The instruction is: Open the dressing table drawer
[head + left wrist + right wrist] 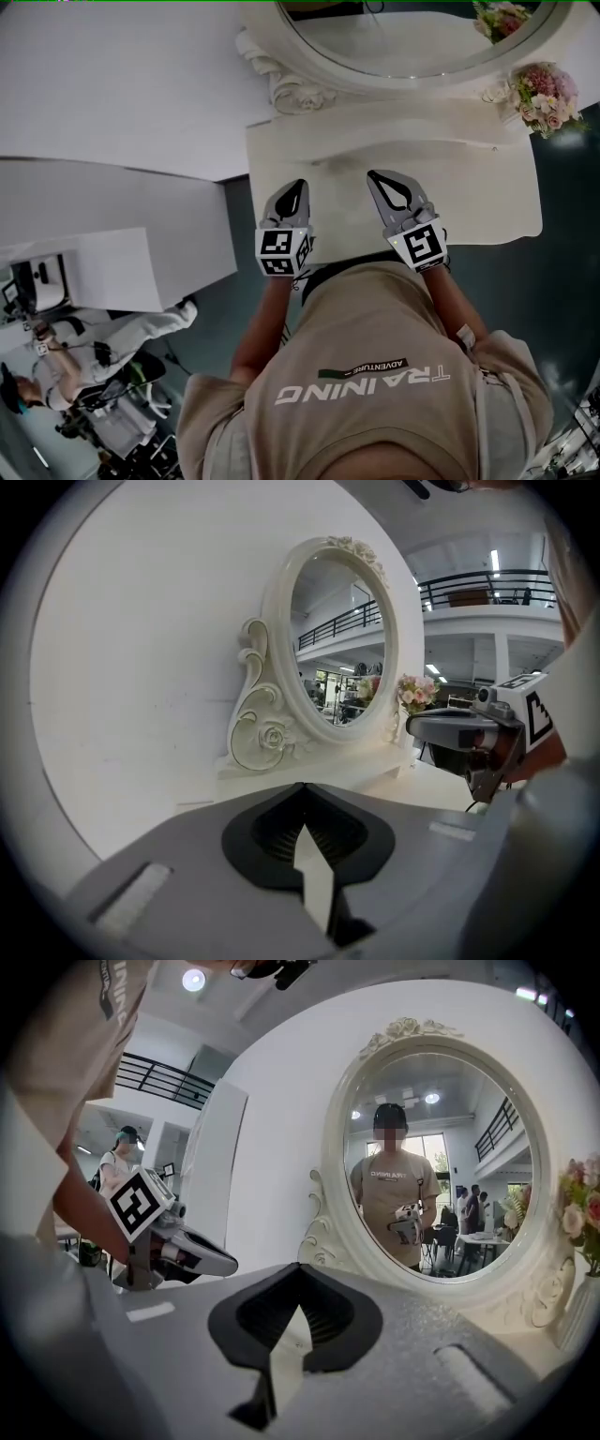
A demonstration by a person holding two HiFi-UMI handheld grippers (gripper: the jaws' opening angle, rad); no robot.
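Hovering over the near half of the cream table (487, 202), the left gripper (296, 190) has its jaws pressed together, tips meeting, with nothing between them. The right gripper (382, 181) is beside it over the same half of the table, and it is likewise closed and empty. Both point toward the table's back edge, with a gap between them.

The drawer shows in no view. The table's front face lies under its near edge and behind the torso (366, 375) of the person holding the grippers. From above I cannot tell whether either tip touches the tabletop.

An oval mirror (412, 42) in a carved cream frame stands at the table's back edge, and the top of the head view cuts off its upper part. A bunch of pink and white flowers (544, 94) sits at the table's back right corner, but what they stand in is hard to make out.

The tabletop itself is bare and pale. A white wall panel (112, 84) runs along the table's left side, and a dark floor (562, 291) surrounds the table. Another person (94, 366) is on the floor to the table's near left, half cut off by the frame.
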